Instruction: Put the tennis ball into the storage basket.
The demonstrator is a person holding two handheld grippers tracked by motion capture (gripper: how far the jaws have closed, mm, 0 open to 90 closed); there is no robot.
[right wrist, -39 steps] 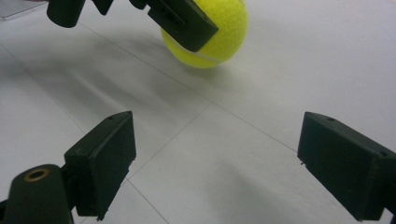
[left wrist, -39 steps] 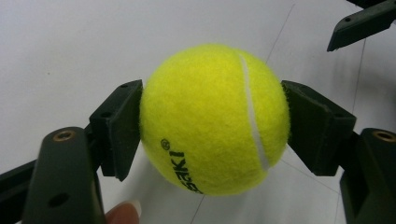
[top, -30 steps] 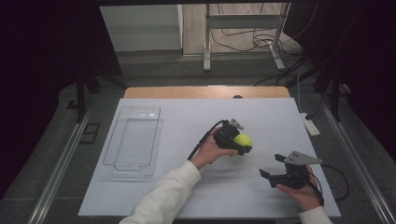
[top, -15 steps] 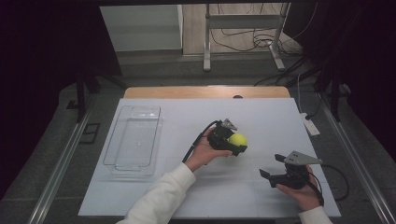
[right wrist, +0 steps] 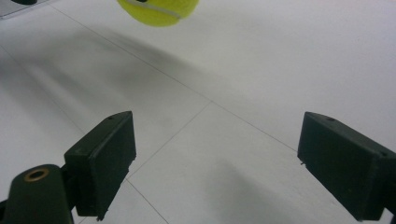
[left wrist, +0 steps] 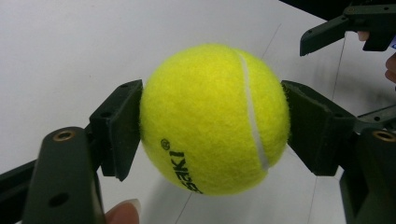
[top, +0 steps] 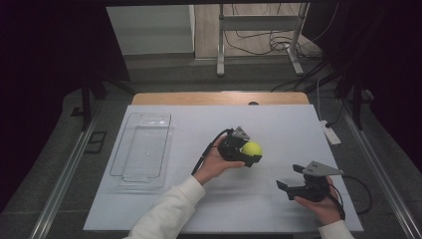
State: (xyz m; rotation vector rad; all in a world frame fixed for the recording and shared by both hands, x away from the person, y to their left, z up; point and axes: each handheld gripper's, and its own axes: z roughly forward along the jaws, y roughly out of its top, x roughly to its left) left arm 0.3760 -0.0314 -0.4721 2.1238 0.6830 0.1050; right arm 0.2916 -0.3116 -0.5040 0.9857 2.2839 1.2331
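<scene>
Since the earlier frames the ball [top: 252, 148] has been carried a little toward the person and to the left, away from the table's far right, while the right gripper [top: 294, 178] has been kept where it was. The ball is pinched between the pads of the left gripper [left wrist: 212, 121], one pad pressed on each side of it, and it is held clear of the table [top: 278, 124], as the shadow beneath it in the left gripper view suggests. The carrying step appears to be in hand: the ball has been picked up and is being moved. A clear tray [top: 143, 149] lies well apart to the left and is judged the likely goal; the next move would then call for a sweep leftward over the tray's rim, followed by a lowering and a release. The right gripper is held spread and empty near the table's right edge, low over the white surface, with the ball seen beyond it in its own view [right wrist: 158, 11]. Nothing is seen between ball and tray; only the tray's rim must be cleared. A small white block [top: 331, 135] lies at the right edge, out of the way.
</scene>
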